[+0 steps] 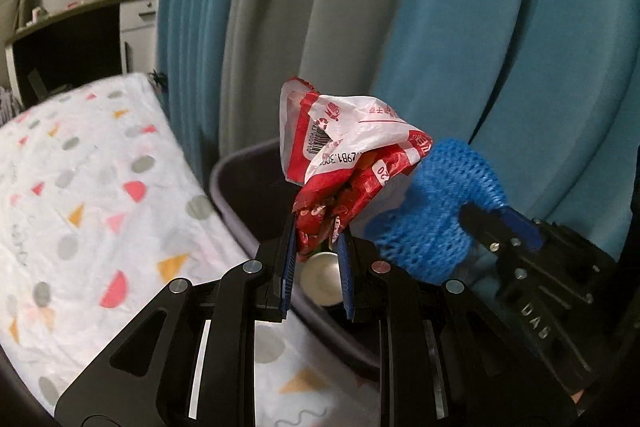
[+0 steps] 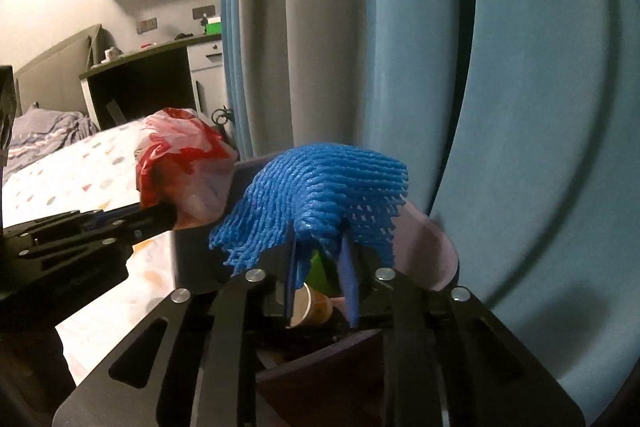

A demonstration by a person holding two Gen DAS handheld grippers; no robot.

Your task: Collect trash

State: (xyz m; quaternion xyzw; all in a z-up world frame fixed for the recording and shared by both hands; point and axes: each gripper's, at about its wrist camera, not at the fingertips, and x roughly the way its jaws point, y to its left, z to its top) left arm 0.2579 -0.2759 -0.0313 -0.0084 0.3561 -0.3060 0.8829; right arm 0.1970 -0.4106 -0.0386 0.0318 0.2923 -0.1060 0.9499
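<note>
Left gripper (image 1: 316, 243): clamped on a crumpled red-and-white wrapper (image 1: 344, 155), held above the bin (image 1: 240, 199).
Right gripper (image 2: 320, 259): clamped on blue foam netting (image 2: 320, 187), over the bin's mouth.
Left view only: barcode on the wrapper; can (image 1: 322, 277) inside the bin.
Right view only: paper cup (image 2: 310, 305) in the bin.
Surroundings: patterned bedspread (image 1: 92, 195), blue-grey curtain (image 2: 520, 67) behind.

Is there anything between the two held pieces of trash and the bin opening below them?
Nothing visible blocks the drop. The red wrapper in the left gripper and the blue foam net in the right gripper hang above the open bin, which already holds a cup.
</note>
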